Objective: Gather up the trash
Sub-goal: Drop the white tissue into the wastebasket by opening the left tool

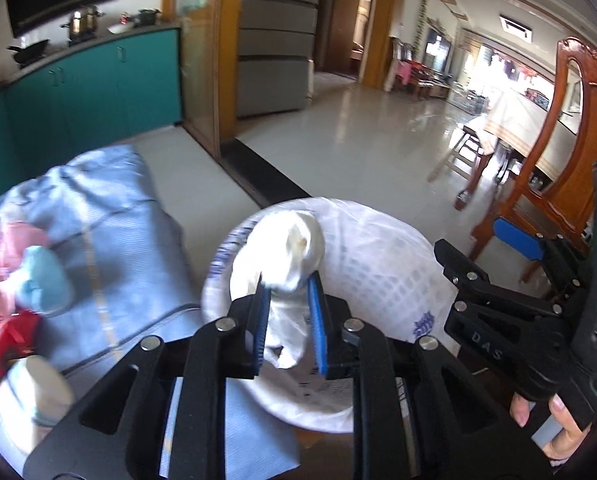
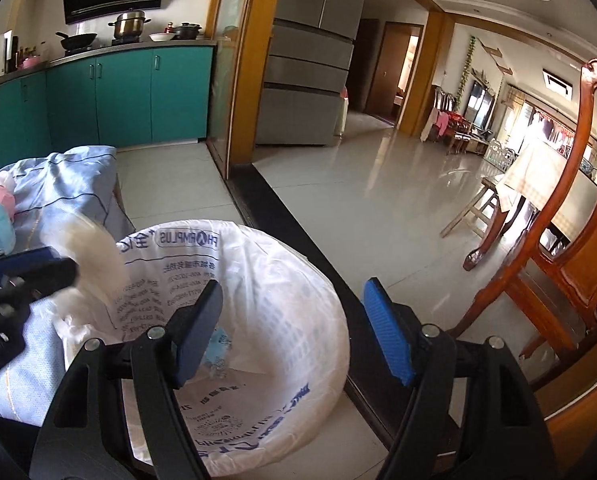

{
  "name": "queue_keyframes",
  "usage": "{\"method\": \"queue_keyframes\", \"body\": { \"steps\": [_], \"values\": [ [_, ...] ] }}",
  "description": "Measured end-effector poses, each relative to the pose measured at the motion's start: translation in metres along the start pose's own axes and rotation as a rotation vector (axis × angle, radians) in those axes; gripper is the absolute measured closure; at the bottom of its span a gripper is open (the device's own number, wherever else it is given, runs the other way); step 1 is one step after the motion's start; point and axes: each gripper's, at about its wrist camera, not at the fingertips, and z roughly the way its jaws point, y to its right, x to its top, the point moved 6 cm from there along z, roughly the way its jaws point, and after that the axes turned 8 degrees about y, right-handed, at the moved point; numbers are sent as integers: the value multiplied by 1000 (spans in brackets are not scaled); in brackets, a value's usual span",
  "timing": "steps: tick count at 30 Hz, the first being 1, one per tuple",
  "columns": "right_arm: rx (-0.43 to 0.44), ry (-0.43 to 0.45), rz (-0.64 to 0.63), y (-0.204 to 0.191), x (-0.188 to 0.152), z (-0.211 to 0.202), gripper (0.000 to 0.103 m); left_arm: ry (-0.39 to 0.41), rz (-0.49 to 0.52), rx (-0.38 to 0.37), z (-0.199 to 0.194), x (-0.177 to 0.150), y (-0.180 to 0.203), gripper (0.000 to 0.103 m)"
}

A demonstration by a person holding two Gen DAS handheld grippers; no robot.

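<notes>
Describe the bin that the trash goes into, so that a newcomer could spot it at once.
Find the table draped in a blue cloth. At its corner stands the bin, lined with a white bag with blue print. It alone is open-topped.

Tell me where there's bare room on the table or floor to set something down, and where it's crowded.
The blue tablecloth is bare along its far edge toward the teal cabinets. The tiled floor lies open between the lined bin, the fridge and the wooden chair. The cloth's left end is crowded with pink and blue bundles; the left gripper holds a white wad over the bin.
</notes>
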Motion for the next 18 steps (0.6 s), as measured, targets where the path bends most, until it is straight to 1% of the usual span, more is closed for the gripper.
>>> {"method": "queue_keyframes", "body": {
  "steps": [1, 2, 3, 5, 7, 9, 10, 12, 13, 14, 17, 18],
  "values": [
    [-4, -2, 3, 2, 0, 1, 31, -3, 0, -18, 5, -2, 3, 70],
    [-4, -3, 5, 2, -1, 1, 31, 0, 0, -13, 9, -3, 3, 54],
    [-3, -2, 7, 3, 0, 1, 31, 4, -2, -3, 10, -3, 3, 44],
    [-1, -1, 9, 2, 0, 1, 31, 15, -10, 14, 9, -4, -2, 40],
    [11, 0, 11, -2, 1, 0, 31, 18, -16, 37, 6, -4, -9, 39],
    [24, 2, 7, -7, 2, -1, 31, 25, -20, 92, -5, -3, -22, 35],
    [27, 6, 3, -10, 3, -1, 31, 31, -22, 123, -10, -3, -30, 30],
    [45, 7, -4, -17, 4, -2, 31, 63, -20, 222, -32, -2, -52, 21],
    [67, 4, -3, -23, 5, -3, 31, 86, -15, 282, -46, -1, -64, 19],
    [85, 2, -1, -27, 5, -3, 31, 103, -12, 334, -57, 0, -76, 15],
    [138, -3, -8, -46, 8, -4, 28, 151, -17, 509, -102, -3, -118, 11],
    [156, -1, -12, -53, 9, -5, 27, 163, -30, 583, -120, -5, -138, 10]
  ]
}}
